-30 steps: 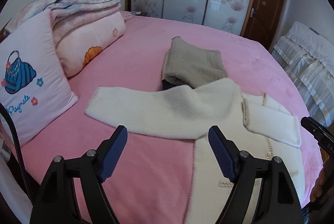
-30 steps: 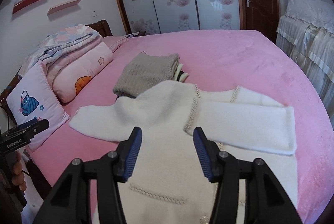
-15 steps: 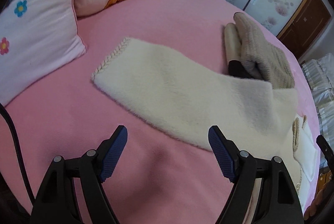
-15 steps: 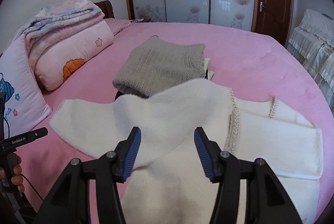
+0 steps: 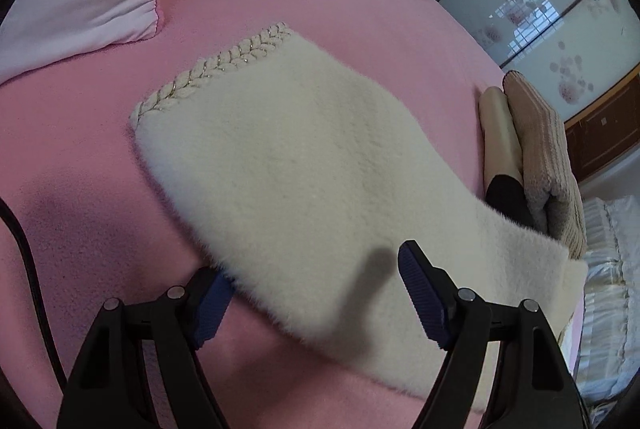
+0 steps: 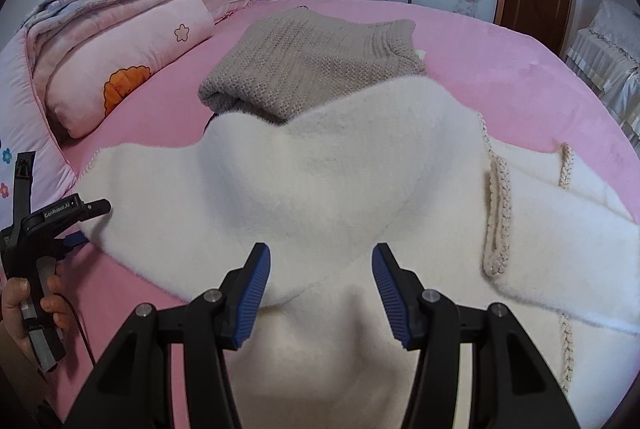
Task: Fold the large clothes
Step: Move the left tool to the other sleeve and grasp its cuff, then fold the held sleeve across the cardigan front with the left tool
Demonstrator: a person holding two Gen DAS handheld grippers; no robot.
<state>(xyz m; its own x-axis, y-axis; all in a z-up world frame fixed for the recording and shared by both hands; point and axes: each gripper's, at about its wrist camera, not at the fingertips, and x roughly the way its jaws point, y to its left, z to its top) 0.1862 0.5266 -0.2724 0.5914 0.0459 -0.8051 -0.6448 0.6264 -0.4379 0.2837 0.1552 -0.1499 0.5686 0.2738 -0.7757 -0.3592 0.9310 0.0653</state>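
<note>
**Two grippers close in on a fluffy white cardigan**

One large cream cardigan (image 6: pixel 328 189) lies spread flat on the pink bed (image 6: pixel 500 61), its outstretched sleeve (image 5: pixel 304 165) reaching toward the pillows and its other sleeve already folded across the front. The pile is thick and fuzzy, so it will likely handle as soft, light and floppy: it should drape and sag from any pinch point instead of holding a line, and the plush may slip a little between smooth pads. The firmer places to take hold look like the braided cuff (image 5: pixel 208 73) and the sleeve's long edge near the shoulder, where a pinch gathers both layers.

The left gripper (image 5: pixel 316 293) straddles the near edge of that sleeve: its left finger sits tucked under the fabric edge and its right one rides above the pile. Its jaws have just been closing but stand apart, the pads not yet pressing, so nothing is gripped. The right gripper (image 6: pixel 320 289) hangs above the cardigan's body near the armpit, jaws parted and empty, the fabric below them.

Beyond the collar, a folded grey knit sweater (image 6: pixel 316 61) rests on other folded garments, touching the cardigan's top. Pillows and a folded quilt (image 6: pixel 108 5) line the far side.
</note>
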